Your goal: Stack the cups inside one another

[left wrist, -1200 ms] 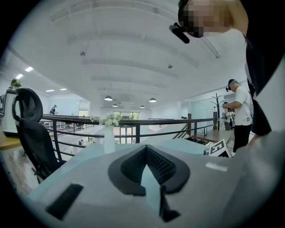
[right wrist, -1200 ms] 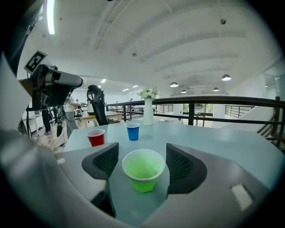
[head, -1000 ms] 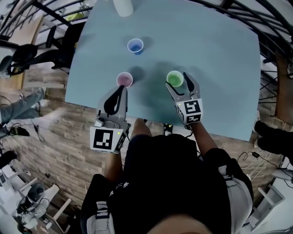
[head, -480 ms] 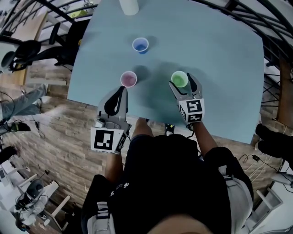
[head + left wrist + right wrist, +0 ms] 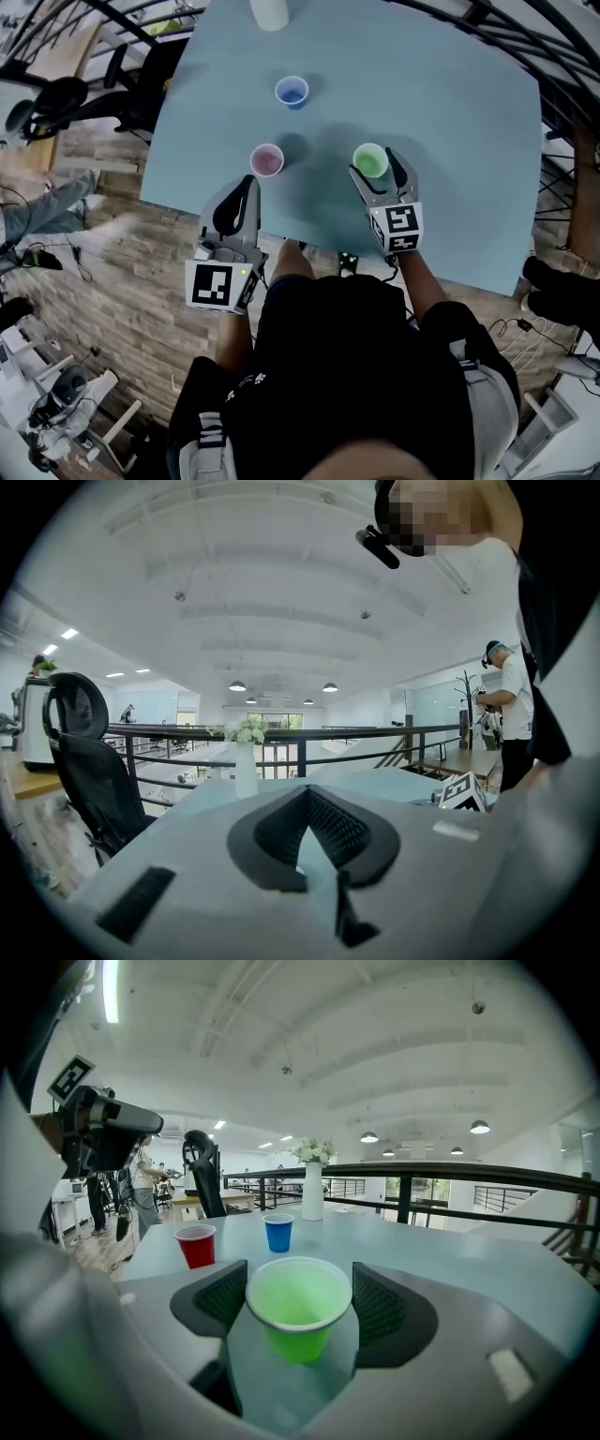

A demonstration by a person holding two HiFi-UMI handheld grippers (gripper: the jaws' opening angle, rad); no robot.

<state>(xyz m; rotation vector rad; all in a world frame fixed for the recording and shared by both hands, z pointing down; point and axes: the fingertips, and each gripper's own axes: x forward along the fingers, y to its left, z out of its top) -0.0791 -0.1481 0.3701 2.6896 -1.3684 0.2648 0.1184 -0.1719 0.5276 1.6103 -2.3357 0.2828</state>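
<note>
Found three cups upright and well apart on the pale blue table (image 5: 450,122). Placed the green cup (image 5: 370,160) at centre right of the head view, the red cup (image 5: 267,159) at centre left, and the blue cup (image 5: 292,91) above and between them toward top centre. Noted a white vase (image 5: 269,11) at the top edge, cut off by the frame.

Saw the right gripper (image 5: 377,165) at centre right with jaws spread wide, one on each side of the green cup. Read the cup as standing on the table between the pads, rim just beside both. Could not tell whether either pad touched it. Made out, in the right gripper view, the red cup at left and the blue cup beside it, both beyond the green one, with the vase farther back at centre.

Saw the left gripper (image 5: 249,184) at lower centre left, over the near edge of the table and just below the red cup, apart from it. Found its jaws pressed together with nothing between them. Caught, in the left gripper view, an office chair (image 5: 84,761) at left and a dark railing (image 5: 300,731) across the middle.
</note>
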